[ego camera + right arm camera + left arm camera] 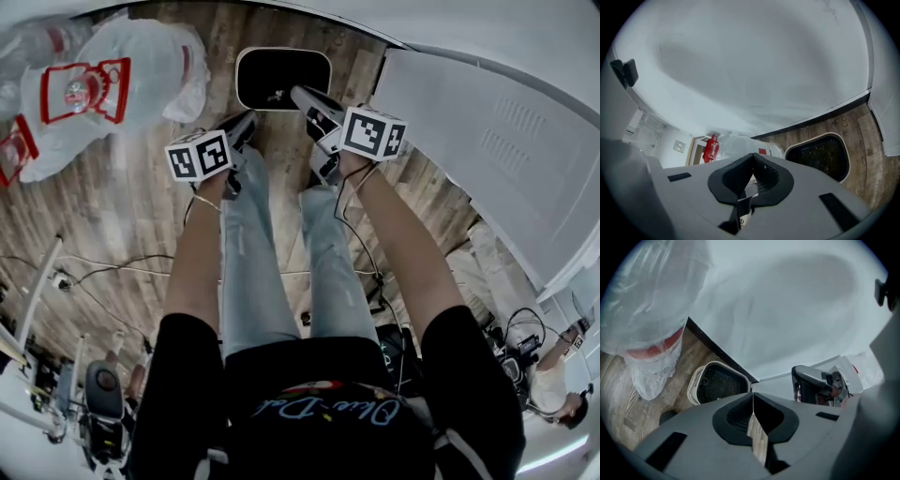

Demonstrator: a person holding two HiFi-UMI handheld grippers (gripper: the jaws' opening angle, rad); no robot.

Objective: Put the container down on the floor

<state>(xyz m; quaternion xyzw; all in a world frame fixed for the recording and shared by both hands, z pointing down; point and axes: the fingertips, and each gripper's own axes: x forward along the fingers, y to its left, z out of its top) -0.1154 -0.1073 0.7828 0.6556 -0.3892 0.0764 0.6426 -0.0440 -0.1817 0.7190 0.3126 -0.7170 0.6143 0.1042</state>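
The container [283, 78], a white-rimmed tub with a dark inside, stands on the wooden floor by the wall. It also shows in the left gripper view [717, 383] and the right gripper view [820, 157], lying beyond the jaws in both. My left gripper [246, 122] hangs just short of the container's near left corner, shut with nothing between its jaws [753, 393]. My right gripper [300, 94] is above the container's near right edge, also shut and holding nothing [753, 155].
A clear plastic bag with red print [94, 84] lies on the floor left of the container [651, 333]. A white wall panel [487, 141] runs along the right. The person's legs in jeans [253, 272] stand just behind the grippers. Cables [112, 272] trail across the floor at the left.
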